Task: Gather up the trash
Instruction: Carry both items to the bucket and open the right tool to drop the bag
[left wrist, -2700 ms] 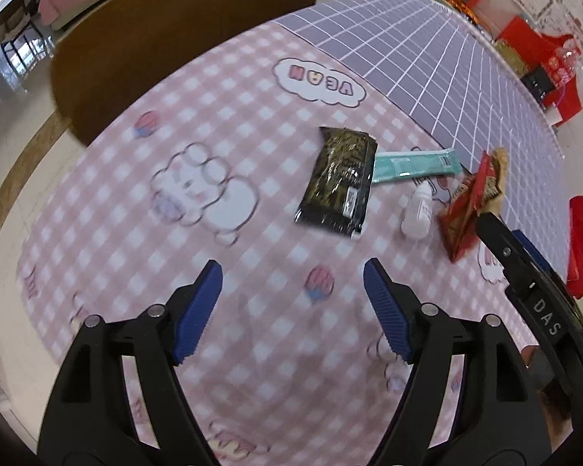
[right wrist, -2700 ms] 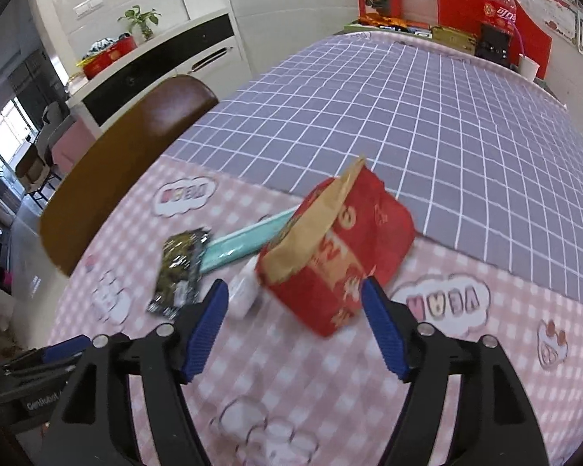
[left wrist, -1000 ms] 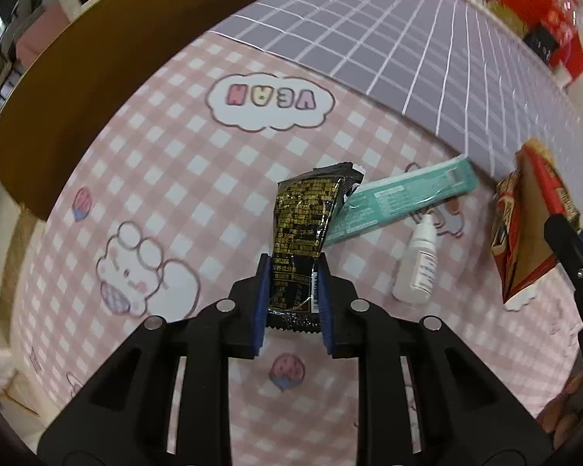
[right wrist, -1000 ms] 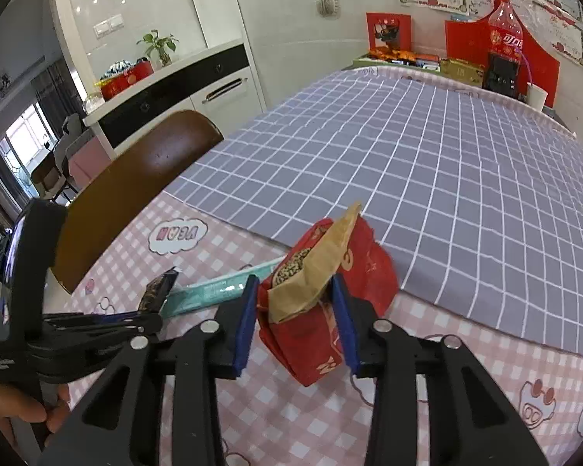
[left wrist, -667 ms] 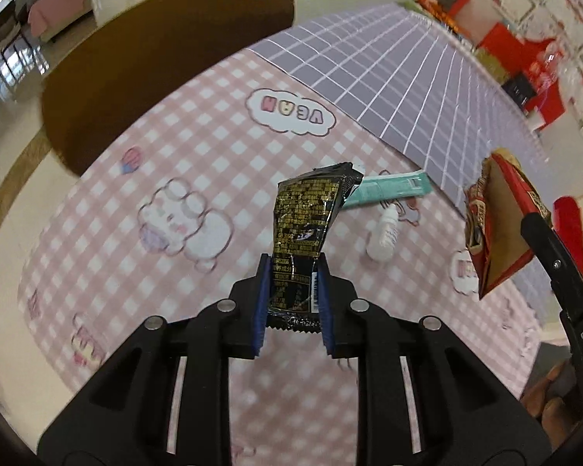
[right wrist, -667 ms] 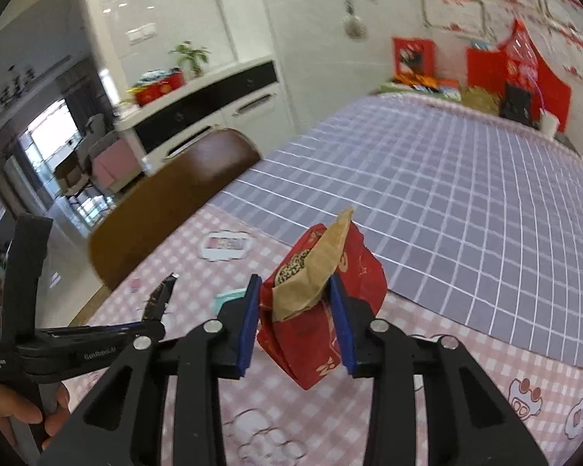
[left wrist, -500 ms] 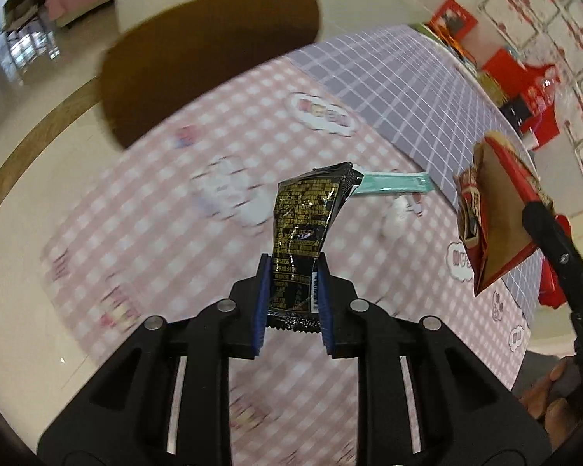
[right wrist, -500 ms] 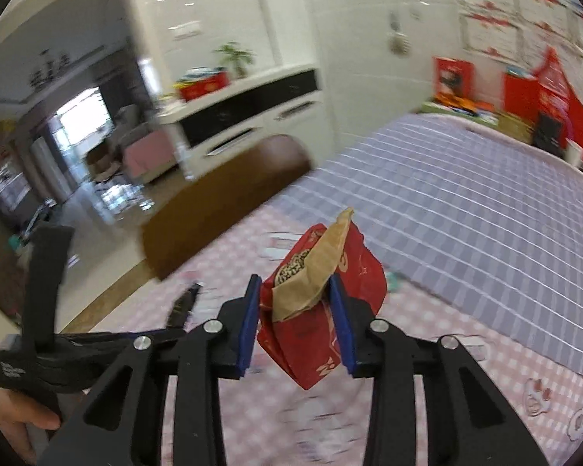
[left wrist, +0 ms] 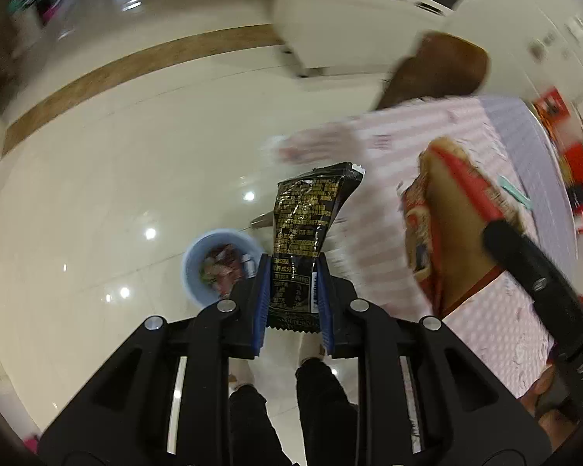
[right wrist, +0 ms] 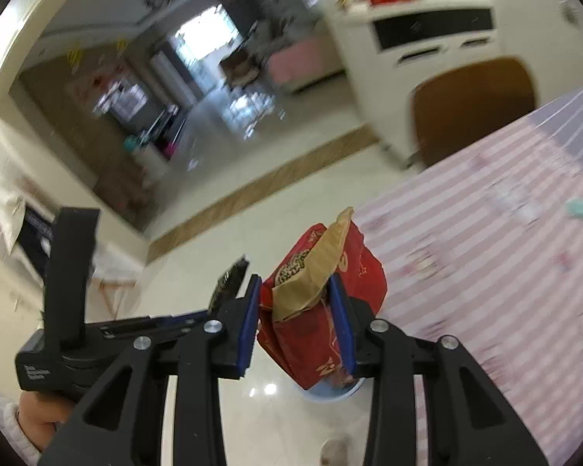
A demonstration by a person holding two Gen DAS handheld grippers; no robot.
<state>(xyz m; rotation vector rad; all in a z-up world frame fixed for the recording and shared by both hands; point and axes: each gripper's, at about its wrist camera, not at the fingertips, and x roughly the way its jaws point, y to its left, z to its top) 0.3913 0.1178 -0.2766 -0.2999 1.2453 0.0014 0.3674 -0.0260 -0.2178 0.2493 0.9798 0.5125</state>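
Everything here I place against the pale blue round plastic bin [left wrist: 208,268] standing on the glossy cream tiled floor [left wrist: 116,163]. The table under its pink checked tablecloth [left wrist: 497,334] lies to the bin's right in my left camera, its edge close by, and a brown rounded chair back [left wrist: 443,66] stands well beyond the bin.

My right gripper [right wrist: 296,316] is clamped on the crumpled red snack bag with its brown paper lining [right wrist: 318,310], which bulges between the blue pads. Through that camera the bin's rim peeks out directly beneath the bag, so I judge this load sits roughly over the opening.

My left gripper [left wrist: 292,303] is pinching the lower end of the flat black foil wrapper with gold print [left wrist: 307,221]; its long axis runs straight out along my fingers, away from me. The bin shows just left of that gripper's left pad, partly hidden by it, already holding some wrappers.

So the right hand looks the better lined up of the two. I think the left needs a small shift leftward before letting go, or the light wrapper may flutter onto the floor.
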